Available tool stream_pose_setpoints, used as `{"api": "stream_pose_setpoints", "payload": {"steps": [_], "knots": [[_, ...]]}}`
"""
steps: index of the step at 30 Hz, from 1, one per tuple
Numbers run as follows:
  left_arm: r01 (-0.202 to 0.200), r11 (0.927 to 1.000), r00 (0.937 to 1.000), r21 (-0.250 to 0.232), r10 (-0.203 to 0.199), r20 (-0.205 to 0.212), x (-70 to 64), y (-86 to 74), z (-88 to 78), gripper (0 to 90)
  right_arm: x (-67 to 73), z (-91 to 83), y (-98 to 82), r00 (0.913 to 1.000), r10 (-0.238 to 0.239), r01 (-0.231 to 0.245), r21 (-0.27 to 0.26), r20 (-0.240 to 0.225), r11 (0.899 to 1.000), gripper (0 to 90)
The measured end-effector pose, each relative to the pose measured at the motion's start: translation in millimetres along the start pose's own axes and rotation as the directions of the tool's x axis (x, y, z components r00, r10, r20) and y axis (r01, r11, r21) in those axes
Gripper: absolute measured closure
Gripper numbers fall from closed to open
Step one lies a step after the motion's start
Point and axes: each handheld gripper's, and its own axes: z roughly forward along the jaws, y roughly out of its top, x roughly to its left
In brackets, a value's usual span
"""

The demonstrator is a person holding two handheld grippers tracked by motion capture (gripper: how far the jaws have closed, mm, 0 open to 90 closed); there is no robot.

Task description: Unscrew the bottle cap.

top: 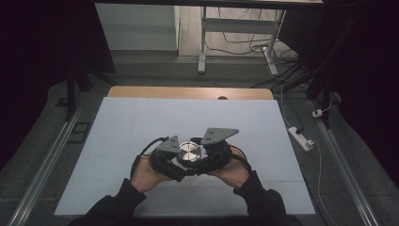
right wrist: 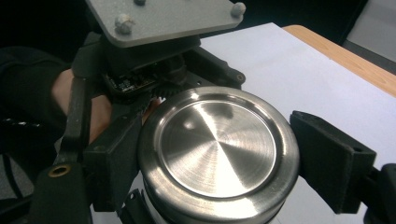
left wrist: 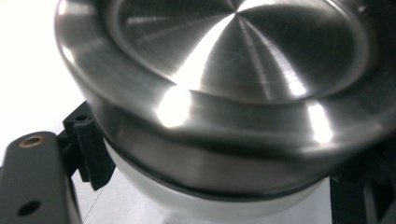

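Silver brushed-metal lid [right wrist: 217,149], black claws, pale blue-white table cover [top: 141,127].

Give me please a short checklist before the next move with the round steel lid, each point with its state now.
1. Right gripper jaws press both sides of the steel lid: ok.
2. Left gripper shut on the part under the lid: ok, though its pads are partly hidden.
3. Lid sits level: ok.
4. White sheet around the hands free: ok.
5. Lid tight or loose: cannot tell.
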Motion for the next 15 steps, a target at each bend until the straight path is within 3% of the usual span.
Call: {"api": "stream_pose_setpoints", "payload": {"steps": [4,7,10,12,13,15], "knots": [[-0.024,0.9997,0.9989,-0.006,0.024,0.039,1.9,-2.0,-1.1,15.4,0.1,-0.1,-0.3,0.9998,-0.009,0.009,-0.001,-0.017,1.0,19.8],[-0.053,0.9986,0.9928,-0.006,0.053,0.108,4.1,-3.2,-2.2,15.4,-0.3,-1.3,-0.6,0.9973,-0.042,0.042,-0.007,-0.06,0.999,19.8],[-0.074,0.9972,0.9869,-0.008,0.075,0.143,4.0,-3.6,-2.4,15.4,-2.3,-3.8,-1.2,0.9894,-0.074,0.073,-0.008,-0.125,0.997,19.7],[-0.093,0.9957,0.9821,-0.004,0.092,0.164,3.2,-3.6,-1.8,15.4,-3.1,-4.6,-1.9,0.9862,-0.086,0.085,-0.013,-0.142,0.996,19.7],[-0.097,0.9953,0.9804,-0.001,0.096,0.173,2.2,-3.6,-1.0,15.4,-6.5,-5.4,-3.9,0.976,-0.107,0.107,-0.013,-0.19,0.994,19.6],[-0.099,0.995,0.9817,0.005,0.097,0.163,0.9,-3.4,0.8,15.4,-9.5,-5.5,-7.0,0.9719,-0.106,0.104,-0.021,-0.21,0.994,19.2]]}}
